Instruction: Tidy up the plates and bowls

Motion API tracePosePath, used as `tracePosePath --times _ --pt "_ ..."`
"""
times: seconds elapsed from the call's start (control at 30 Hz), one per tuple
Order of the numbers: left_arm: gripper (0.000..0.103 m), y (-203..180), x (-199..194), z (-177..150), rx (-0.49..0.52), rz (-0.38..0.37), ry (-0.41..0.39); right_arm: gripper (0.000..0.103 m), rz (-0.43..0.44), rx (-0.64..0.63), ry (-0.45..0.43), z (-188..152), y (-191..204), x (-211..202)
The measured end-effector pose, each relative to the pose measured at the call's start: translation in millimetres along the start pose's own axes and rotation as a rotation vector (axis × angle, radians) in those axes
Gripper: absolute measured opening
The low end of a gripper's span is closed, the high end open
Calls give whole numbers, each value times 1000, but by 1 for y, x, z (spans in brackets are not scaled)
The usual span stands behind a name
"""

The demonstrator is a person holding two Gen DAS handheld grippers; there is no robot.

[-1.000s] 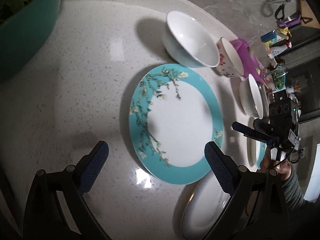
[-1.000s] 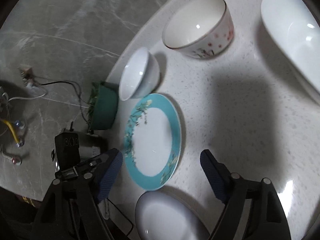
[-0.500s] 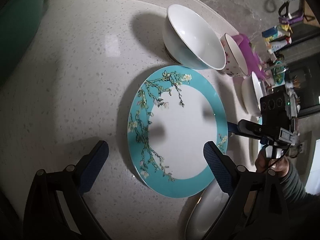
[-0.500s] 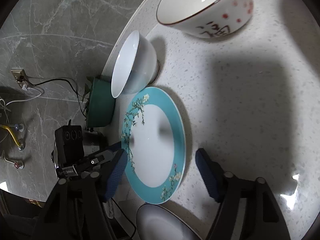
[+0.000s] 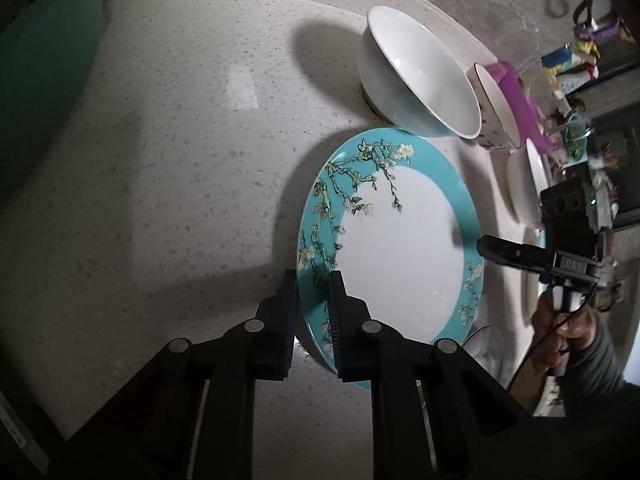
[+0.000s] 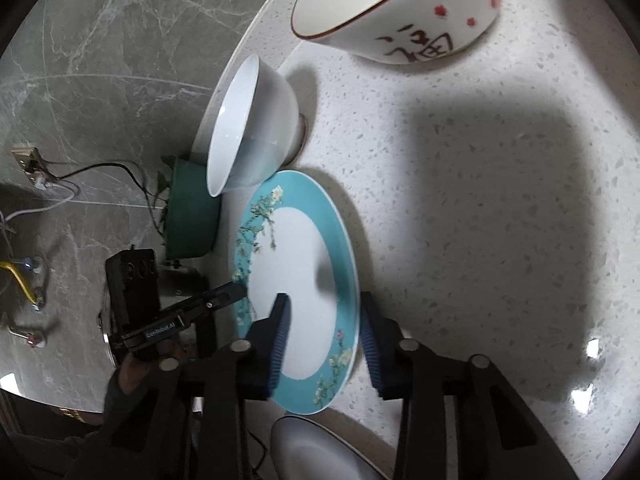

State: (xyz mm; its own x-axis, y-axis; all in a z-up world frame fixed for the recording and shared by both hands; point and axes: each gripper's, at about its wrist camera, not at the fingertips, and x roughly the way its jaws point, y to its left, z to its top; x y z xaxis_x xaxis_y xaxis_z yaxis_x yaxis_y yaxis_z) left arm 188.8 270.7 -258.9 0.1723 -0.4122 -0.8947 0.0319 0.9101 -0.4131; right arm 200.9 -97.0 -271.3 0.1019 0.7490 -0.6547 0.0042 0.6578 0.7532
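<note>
A teal-rimmed plate with blossom branches [image 5: 396, 248] lies on the speckled white table [image 5: 180, 140]. My left gripper [image 5: 314, 280] is shut on the plate's near left rim. My right gripper [image 6: 322, 302] straddles the opposite rim of the same plate [image 6: 296, 272], its jaws partly closed with a gap on each side. A white bowl [image 5: 416, 76] stands just beyond the plate, touching its far rim; it also shows in the right wrist view [image 6: 248, 128].
A bowl with red flowers and writing [image 6: 396, 8] stands further along. A white oval dish [image 6: 320, 452] lies by the plate's end. A green planter [image 6: 192, 208] sits past the table edge. More white dishes [image 5: 528, 180] and clutter are at the right.
My left gripper has closed on the plate's rim. My right gripper has moved in over the plate's other rim and narrowed its jaws.
</note>
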Motion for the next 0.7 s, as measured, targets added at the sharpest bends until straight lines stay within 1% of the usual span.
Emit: tracePosePath --times 0.03,0.07,0.1,0.2,0.37,0.57,0.7 --pt "13 -1 0 1 3 11 -1 25 -31 -11 5 1 1 0" --pt "13 1 0 1 2 16 -2 17 -52 -17 7 1 2 0" --pt "13 2 -1 1 3 21 -5 12 -69 -18 9 1 1 0" --pt "13 -2 -2 1 19 48 -11 12 -92 -26 -1 0 3 -1" --pt "13 -4 -2 -1 20 54 -6 12 -137 -30 -23 -2 7 -1" --pt "13 -9 -3 -8 12 47 -13 12 -133 -15 -35 -5 5 -5" --pt "13 -16 -12 -12 12 44 -21 12 -124 -2 -38 -5 5 -6"
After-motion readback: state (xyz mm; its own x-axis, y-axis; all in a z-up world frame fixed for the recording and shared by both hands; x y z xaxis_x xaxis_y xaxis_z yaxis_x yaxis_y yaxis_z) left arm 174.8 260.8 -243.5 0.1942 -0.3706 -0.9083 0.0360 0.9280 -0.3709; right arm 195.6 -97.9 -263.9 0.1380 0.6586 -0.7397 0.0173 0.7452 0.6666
